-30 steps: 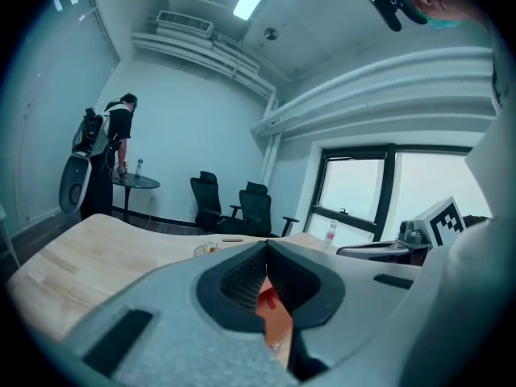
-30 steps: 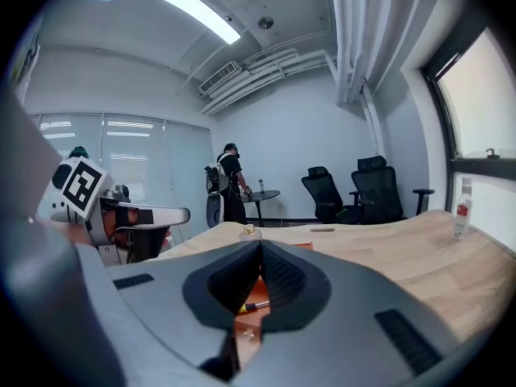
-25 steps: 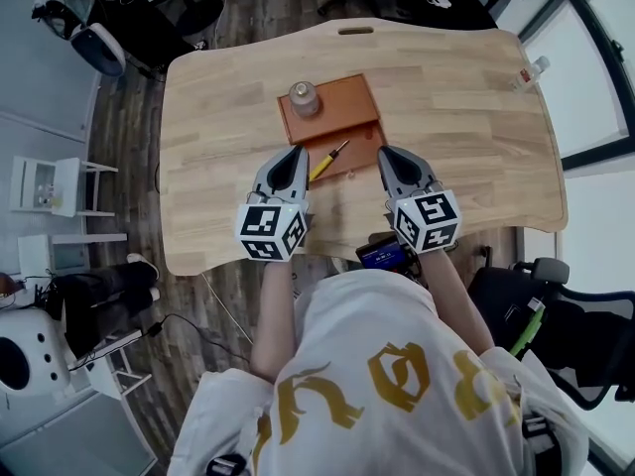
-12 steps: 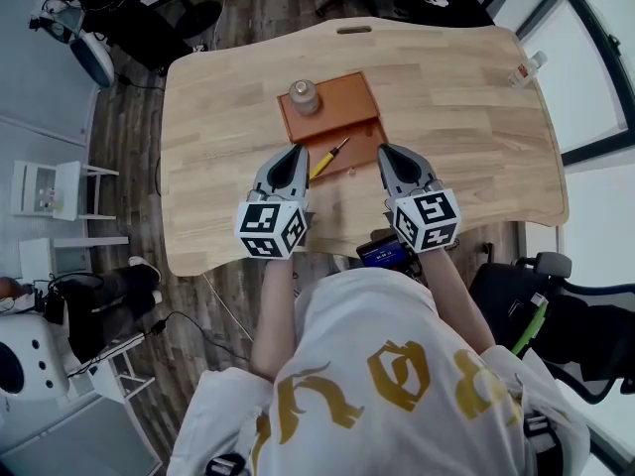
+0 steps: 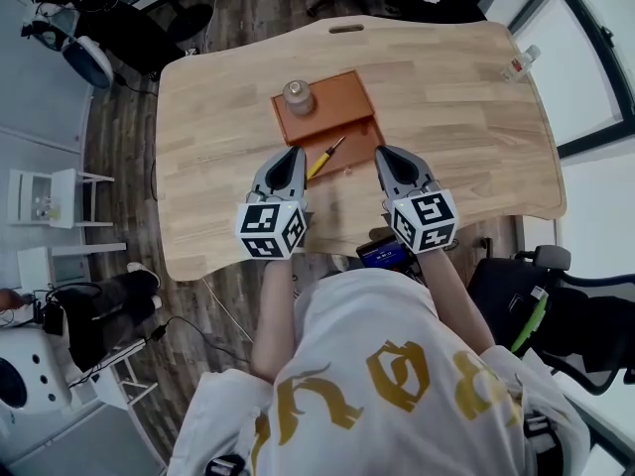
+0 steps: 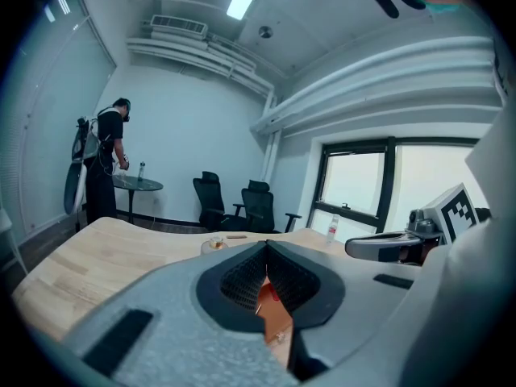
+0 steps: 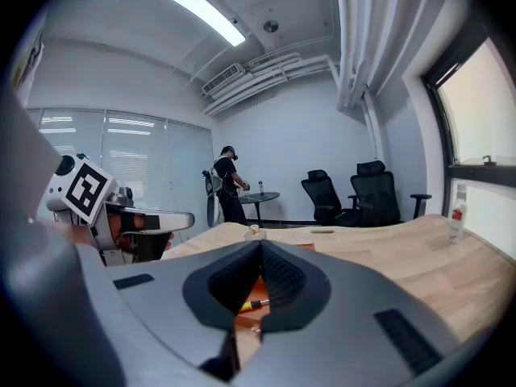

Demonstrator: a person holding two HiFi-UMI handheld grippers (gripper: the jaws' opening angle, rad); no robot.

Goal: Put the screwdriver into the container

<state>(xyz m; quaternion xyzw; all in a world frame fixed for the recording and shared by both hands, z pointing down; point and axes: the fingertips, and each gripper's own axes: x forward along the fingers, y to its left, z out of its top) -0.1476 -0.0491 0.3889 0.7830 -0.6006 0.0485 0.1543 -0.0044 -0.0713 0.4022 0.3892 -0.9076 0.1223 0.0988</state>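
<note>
Screwdriver [image 5: 325,157] lies untouched on the brown tray [image 5: 344,97]. Nothing has shifted: left hand-held gripper [image 5: 294,155] and right hand-held gripper [image 5: 383,155] hover closed, empty, so the grasp looks not yet begun.

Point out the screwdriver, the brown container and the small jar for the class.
screwdriver [image 5: 325,158], head view: its middle, where the yellow handle meets the shaft.
brown container [image 5: 345,102], head view: bare surface right of the small jar.
small jar [image 5: 297,97], head view: its top.
</note>
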